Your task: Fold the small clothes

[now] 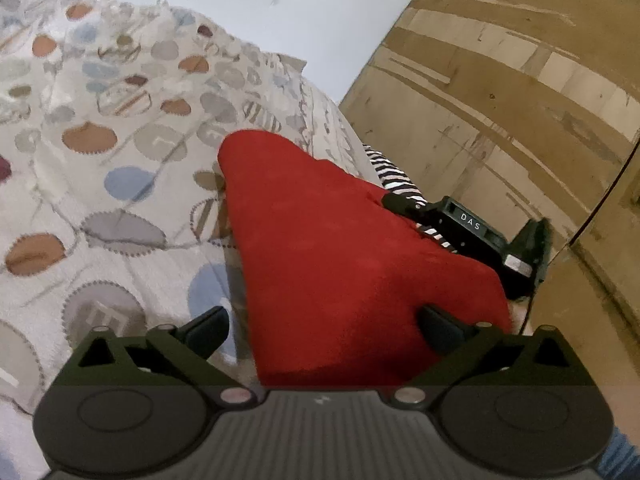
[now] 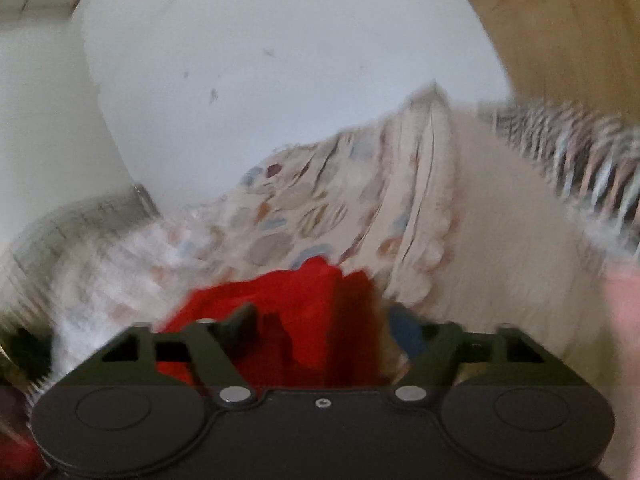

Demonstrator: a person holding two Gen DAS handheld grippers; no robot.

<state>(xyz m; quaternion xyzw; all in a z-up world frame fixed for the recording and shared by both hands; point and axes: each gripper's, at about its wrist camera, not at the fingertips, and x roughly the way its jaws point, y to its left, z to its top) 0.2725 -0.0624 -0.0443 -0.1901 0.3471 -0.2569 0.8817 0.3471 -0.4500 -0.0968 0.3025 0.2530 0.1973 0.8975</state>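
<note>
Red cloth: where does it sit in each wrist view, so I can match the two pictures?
Left wrist view: the red cloth fills the centre, running from mid-frame down between the left gripper fingers.
Right wrist view: it is low in the centre, blurred, between the right gripper fingers.
Shared landmark: the spotted bedspread behind the cloth.

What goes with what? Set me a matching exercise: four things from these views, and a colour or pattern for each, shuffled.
1. garment
2. bedspread
3. cloth at the bed's edge
4. wooden panel

a. black and white stripes
b. scuffed light brown
c. plain red
d. round brown, blue and grey patches

Pairs: 1-c, 2-d, 3-a, 4-b.
</note>
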